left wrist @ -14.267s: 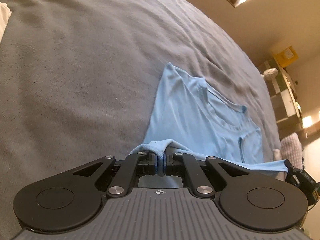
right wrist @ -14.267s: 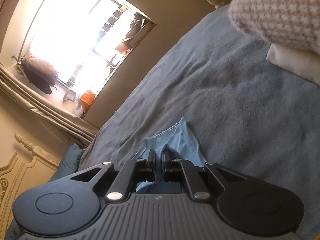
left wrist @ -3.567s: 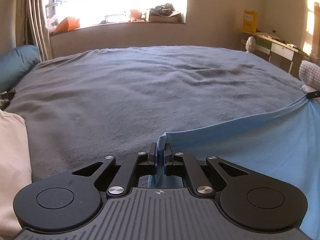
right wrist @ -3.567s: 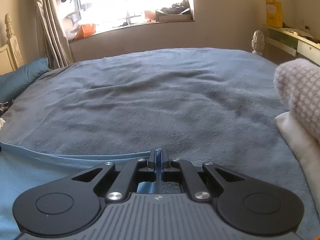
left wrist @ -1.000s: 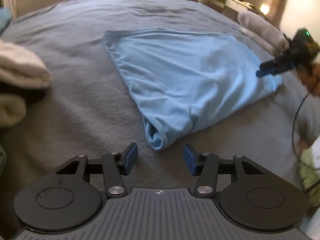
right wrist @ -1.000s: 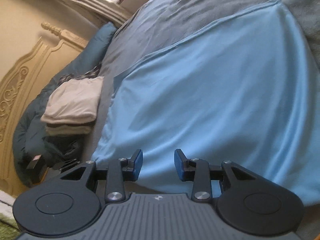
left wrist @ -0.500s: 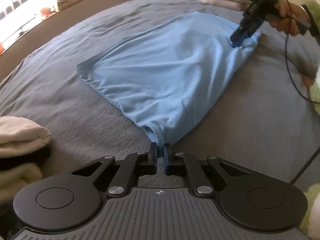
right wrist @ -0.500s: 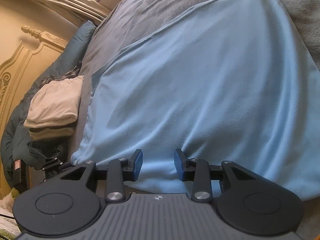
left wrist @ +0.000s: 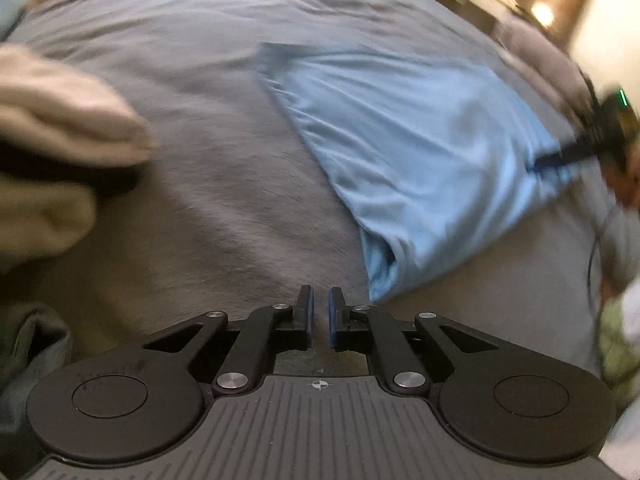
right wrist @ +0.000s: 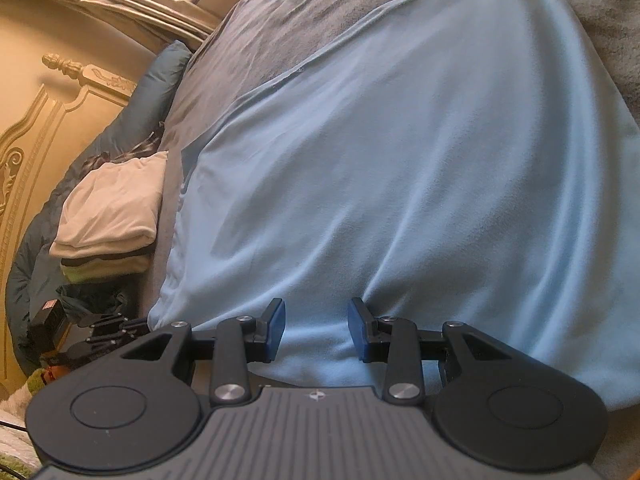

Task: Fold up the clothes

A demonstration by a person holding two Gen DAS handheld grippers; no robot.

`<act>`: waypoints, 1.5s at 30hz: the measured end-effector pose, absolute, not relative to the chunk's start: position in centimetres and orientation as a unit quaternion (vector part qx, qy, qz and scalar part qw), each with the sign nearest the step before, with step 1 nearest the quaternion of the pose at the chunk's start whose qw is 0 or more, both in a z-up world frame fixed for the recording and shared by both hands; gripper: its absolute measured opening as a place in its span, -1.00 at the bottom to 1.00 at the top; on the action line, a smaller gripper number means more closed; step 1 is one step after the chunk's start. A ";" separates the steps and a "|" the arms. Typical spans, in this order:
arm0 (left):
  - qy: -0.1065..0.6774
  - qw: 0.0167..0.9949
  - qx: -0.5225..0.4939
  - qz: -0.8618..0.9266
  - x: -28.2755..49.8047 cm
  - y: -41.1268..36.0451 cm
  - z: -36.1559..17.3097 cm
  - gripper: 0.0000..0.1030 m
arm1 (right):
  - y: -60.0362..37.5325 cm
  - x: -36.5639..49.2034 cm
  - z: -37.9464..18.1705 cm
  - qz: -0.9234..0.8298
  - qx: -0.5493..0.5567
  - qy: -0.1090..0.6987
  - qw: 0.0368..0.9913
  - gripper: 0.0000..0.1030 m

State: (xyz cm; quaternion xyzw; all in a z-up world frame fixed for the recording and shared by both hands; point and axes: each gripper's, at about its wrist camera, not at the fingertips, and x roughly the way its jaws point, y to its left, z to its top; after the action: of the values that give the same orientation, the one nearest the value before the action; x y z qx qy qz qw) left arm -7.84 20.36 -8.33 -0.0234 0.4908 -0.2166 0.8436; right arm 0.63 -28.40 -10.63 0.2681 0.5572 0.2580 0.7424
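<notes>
A light blue shirt (left wrist: 420,152) lies folded on the grey bed cover (left wrist: 220,200). Its near corner (left wrist: 378,284) rests on the cover just right of my left gripper (left wrist: 318,304), which is shut with nothing between its pads. In the right wrist view the shirt (right wrist: 420,160) fills most of the frame. My right gripper (right wrist: 316,320) stands open low over the shirt's near edge, with cloth lying beneath the gap and no grip on it. The left wrist view shows the right gripper's blue fingers (left wrist: 560,158) at the shirt's far right edge.
A stack of folded pale clothes (left wrist: 52,120) sits on the bed to the left of the shirt, also visible as the stack (right wrist: 108,216) beside a teal pillow (right wrist: 160,80) and a carved headboard (right wrist: 40,128). A person's hand (left wrist: 624,176) holds the right gripper.
Half a second ago my left gripper was shut on the shirt's corner; now the corner lies free on the bed and the gripper has shifted left of it. The right gripper stays open over the shirt.
</notes>
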 end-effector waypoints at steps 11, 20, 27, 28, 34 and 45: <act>0.434 0.883 -0.131 -0.123 -5.9 17.1 -5.2 0.10 | -32.5 -5.3 -7.5 0.201 0.311 0.510 0.776 -0.27; 0.443 0.880 -0.154 -0.082 -4.8 11.2 -5.2 1.00 | -37.4 -9.5 -5.4 0.038 0.242 0.440 0.864 -0.27; 0.520 0.846 -0.110 -0.043 -3.9 8.0 -6.3 1.00 | -41.3 -8.3 -6.6 -0.016 0.308 0.417 0.855 -0.27; 0.516 0.849 -0.102 -0.046 -4.0 7.8 -6.5 1.00 | -41.5 -8.0 -6.9 -0.013 0.308 0.421 0.853 -0.28; 0.497 0.865 -0.044 -0.046 -4.3 6.1 -7.6 1.00 | -42.3 -7.2 -8.7 0.000 0.318 0.437 0.841 -0.51; 0.513 0.858 -0.028 -0.024 -4.1 6.9 -9.6 1.00 | -43.8 -9.1 -9.7 -0.024 0.364 0.409 0.836 -0.96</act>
State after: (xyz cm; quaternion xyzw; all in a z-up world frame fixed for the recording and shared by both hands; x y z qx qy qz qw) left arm -4.14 6.87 -9.62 -0.0284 0.5130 -0.0245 0.8576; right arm -9.10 -43.78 -9.71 0.3644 0.4093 -0.0241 0.8361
